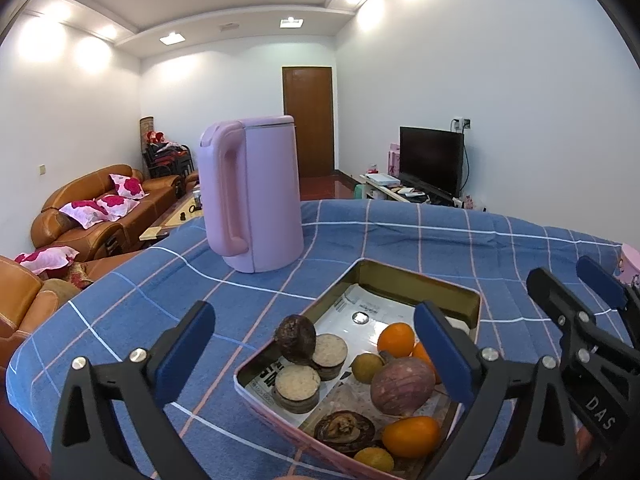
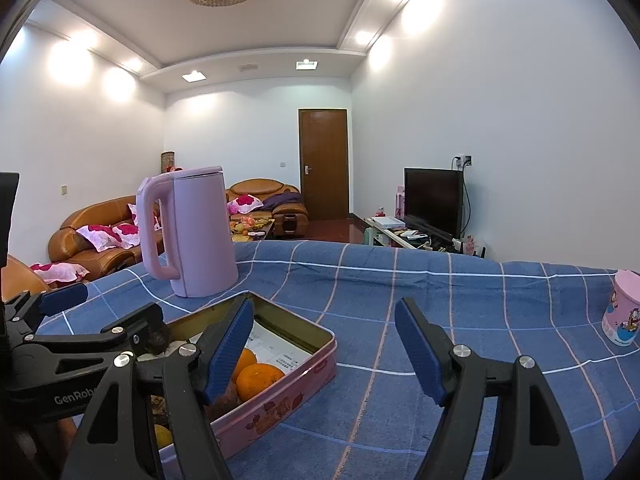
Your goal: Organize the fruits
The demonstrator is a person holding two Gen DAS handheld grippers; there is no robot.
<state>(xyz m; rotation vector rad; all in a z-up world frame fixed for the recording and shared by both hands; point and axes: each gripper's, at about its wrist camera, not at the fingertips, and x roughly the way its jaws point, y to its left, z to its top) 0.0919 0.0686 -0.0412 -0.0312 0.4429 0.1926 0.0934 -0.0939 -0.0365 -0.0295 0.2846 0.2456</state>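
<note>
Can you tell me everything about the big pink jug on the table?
The pink kettle is a tall, smooth jug that looks like plastic, a bit wider at the bottom. It has a flat closed lid with a thin silvery rim and a big looped handle on its left side. It stands upright on the blue checked tablecloth, just behind the tin of fruit, without touching it. Neither gripper touches it.

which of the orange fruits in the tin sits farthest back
The orange toward the pink tin's far end, beside the white paper; the oval one lies at the near end.
</note>
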